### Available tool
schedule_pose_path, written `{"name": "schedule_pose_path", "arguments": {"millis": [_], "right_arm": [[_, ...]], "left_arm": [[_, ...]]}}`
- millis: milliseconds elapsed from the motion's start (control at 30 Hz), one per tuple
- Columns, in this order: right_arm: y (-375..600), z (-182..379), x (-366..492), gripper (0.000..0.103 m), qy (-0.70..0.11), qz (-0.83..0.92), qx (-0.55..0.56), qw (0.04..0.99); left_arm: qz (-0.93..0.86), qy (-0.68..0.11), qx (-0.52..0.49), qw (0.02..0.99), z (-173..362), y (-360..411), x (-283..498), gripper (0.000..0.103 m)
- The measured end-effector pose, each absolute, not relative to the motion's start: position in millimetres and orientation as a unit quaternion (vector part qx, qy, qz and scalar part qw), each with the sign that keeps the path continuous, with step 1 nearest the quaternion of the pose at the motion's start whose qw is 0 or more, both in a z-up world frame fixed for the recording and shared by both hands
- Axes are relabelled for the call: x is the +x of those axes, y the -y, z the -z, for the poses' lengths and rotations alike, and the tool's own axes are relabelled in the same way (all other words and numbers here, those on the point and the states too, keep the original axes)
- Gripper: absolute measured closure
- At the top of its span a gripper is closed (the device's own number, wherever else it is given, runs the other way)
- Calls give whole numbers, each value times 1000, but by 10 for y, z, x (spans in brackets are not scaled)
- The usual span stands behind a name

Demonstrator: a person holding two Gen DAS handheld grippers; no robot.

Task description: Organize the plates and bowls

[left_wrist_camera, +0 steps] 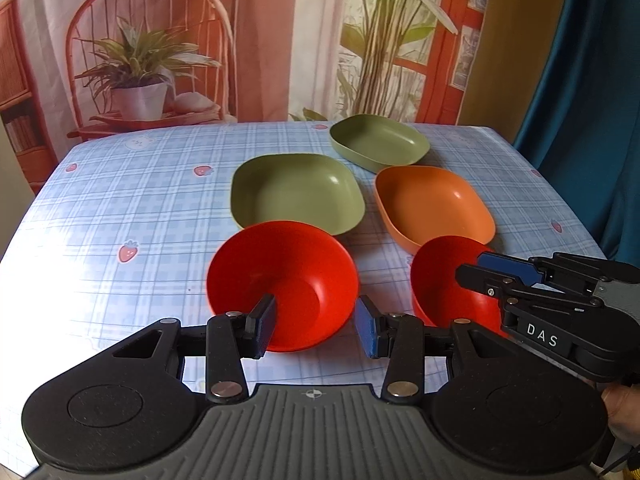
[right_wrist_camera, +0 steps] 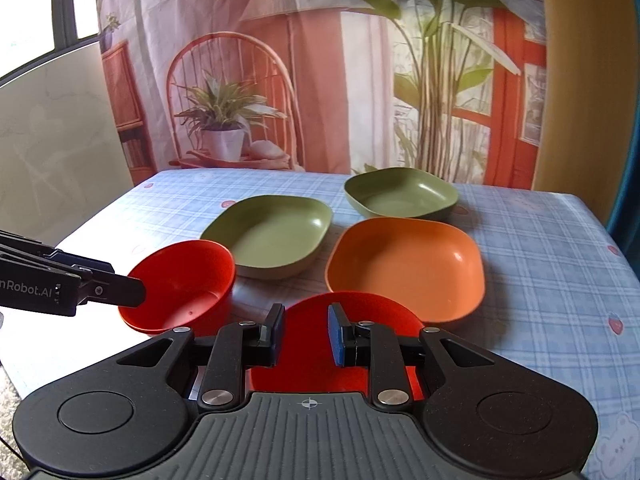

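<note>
Two red bowls stand at the near side of the table. My left gripper [left_wrist_camera: 316, 322] is open, its fingers astride the near rim of the left red bowl [left_wrist_camera: 282, 280], which also shows in the right wrist view [right_wrist_camera: 180, 286]. My right gripper [right_wrist_camera: 306, 332] is open over the near rim of the right red bowl [right_wrist_camera: 356, 320], also in the left wrist view [left_wrist_camera: 444, 280]. Behind stand a green plate [left_wrist_camera: 298, 192], an orange plate [left_wrist_camera: 434, 208] and a deeper green dish [left_wrist_camera: 378, 142].
The table has a blue checked cloth [left_wrist_camera: 120, 208] with strawberry prints. A printed backdrop [left_wrist_camera: 200, 40] hangs behind the far edge. A blue curtain [left_wrist_camera: 592, 120] hangs at the right. The left gripper's arm [right_wrist_camera: 60, 284] reaches in from the left.
</note>
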State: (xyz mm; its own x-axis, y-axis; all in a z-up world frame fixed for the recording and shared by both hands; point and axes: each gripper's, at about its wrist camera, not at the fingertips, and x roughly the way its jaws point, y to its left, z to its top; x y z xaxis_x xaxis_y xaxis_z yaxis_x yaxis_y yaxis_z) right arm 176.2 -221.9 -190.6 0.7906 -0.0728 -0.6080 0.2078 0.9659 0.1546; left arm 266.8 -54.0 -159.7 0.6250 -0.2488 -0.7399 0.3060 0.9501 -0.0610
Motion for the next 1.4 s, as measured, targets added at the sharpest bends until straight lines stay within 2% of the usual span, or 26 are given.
{"name": "schedule_pose_path", "arguments": {"millis": [567,667,733,1067,1133,1200,1400], "right_arm": [[2687,2232,1417,80,-308,125,177,926],[2708,2294,1405,83,-314,116,190,923],[2703,2312,1407,88,-316,109,195,922],[2687,2312,1413,88,-316,104,194,923],[2684,2313,1414,88,-316,104,194,923],[2683,2312,1416,88,-316,105,193,923],[2677,2294,1414,88,-319,102,189,923]], "left_arm": [[192,-439,44,877,1769,944,2633,58],[198,-441,41,875,1784,996,2664,59],[203,-441,36,874,1799,1037,2696,60],[222,-440,33,869,1937,1237,2829,61],[224,-441,30,869,1962,1228,2843,64],[221,-440,28,870,1971,1217,2836,72],[220,-440,5,870,1949,1150,2836,73]]}}
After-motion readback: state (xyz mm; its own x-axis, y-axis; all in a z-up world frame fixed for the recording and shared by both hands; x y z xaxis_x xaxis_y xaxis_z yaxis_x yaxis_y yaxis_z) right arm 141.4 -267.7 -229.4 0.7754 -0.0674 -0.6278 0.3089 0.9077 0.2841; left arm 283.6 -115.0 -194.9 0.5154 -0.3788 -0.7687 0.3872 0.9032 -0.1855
